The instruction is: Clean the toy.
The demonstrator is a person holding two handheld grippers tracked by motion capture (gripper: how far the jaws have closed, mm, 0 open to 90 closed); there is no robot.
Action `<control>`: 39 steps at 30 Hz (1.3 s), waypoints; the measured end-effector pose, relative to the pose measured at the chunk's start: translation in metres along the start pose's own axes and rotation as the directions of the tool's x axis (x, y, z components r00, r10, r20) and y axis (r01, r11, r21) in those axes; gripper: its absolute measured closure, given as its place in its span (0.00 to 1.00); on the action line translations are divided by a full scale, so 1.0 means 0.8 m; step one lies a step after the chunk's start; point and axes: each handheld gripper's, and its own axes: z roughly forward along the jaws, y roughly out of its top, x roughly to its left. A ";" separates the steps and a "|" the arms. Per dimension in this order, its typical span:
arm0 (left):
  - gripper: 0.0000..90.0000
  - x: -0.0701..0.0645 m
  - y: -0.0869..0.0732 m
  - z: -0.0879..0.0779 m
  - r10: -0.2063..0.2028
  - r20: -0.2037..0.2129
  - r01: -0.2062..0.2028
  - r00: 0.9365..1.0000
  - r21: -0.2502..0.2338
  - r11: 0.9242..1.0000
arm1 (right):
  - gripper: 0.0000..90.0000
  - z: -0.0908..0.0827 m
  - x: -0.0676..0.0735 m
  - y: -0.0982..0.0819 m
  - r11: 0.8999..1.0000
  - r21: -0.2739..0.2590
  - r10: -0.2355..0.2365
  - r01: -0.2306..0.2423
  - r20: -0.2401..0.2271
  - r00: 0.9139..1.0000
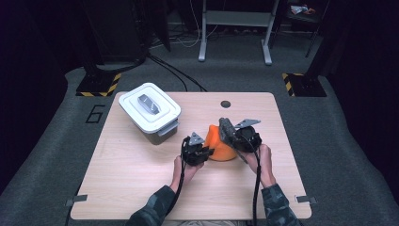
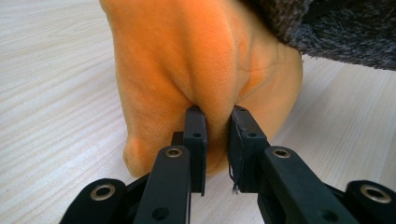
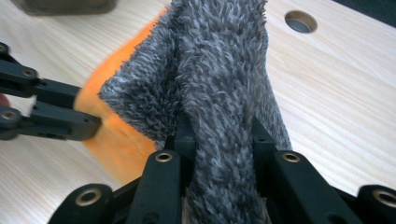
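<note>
Currently left gripper [image 2: 215, 116] is clamped on a fold of the orange cloth [image 2: 187, 60]; right gripper [image 3: 218, 130] pinches the grey fuzzy cloth [image 3: 219, 60]. Both cloths sit bunched together mid-table [image 1: 141, 188], right of the lidded white bin [image 1: 149, 111].

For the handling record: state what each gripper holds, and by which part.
Left gripper pinches a fold of the orange cloth low on its side. Right gripper clamps a bunched fold of the grey fuzzy cloth.

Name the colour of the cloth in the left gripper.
Orange cloth; clearest in the left gripper view.
</note>
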 end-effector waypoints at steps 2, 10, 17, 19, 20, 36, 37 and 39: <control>0.87 0.000 0.000 0.000 -0.001 0.001 0.001 1.000 -0.001 1.000 | 0.80 0.000 -0.005 -0.005 1.000 0.009 0.017 -0.017 0.000 1.000; 0.87 0.001 0.000 0.000 0.002 0.002 -0.002 1.000 0.000 1.000 | 0.80 0.006 -0.030 -0.029 0.995 0.025 0.092 -0.092 0.006 0.996; 0.87 0.001 0.001 0.000 0.002 -0.001 -0.002 1.000 0.001 1.000 | 0.80 0.028 -0.048 -0.053 0.984 0.103 0.141 -0.145 0.041 0.989; 0.87 0.001 0.001 0.001 0.003 -0.003 -0.003 1.000 0.000 1.000 | 0.80 0.035 -0.051 -0.059 0.981 0.120 0.151 -0.155 0.045 0.988; 0.87 0.001 0.001 0.001 0.003 -0.003 -0.003 1.000 0.000 1.000 | 0.80 0.039 -0.053 -0.062 0.978 0.132 0.156 -0.160 0.041 0.987; 0.87 0.003 0.000 0.000 -0.006 -0.003 0.006 1.000 -0.001 1.000 | 0.82 -0.026 -0.032 -0.024 0.995 -0.021 0.102 -0.102 0.023 0.995; 0.87 0.003 0.000 0.000 -0.006 -0.003 0.006 1.000 -0.001 1.000 | 0.82 -0.025 -0.020 -0.019 0.997 -0.020 0.075 -0.075 0.001 0.997; 0.86 0.003 0.001 0.001 -0.003 -0.008 0.003 1.000 0.002 1.000 | 0.82 -0.013 -0.006 -0.015 0.999 0.011 0.030 -0.030 -0.020 0.999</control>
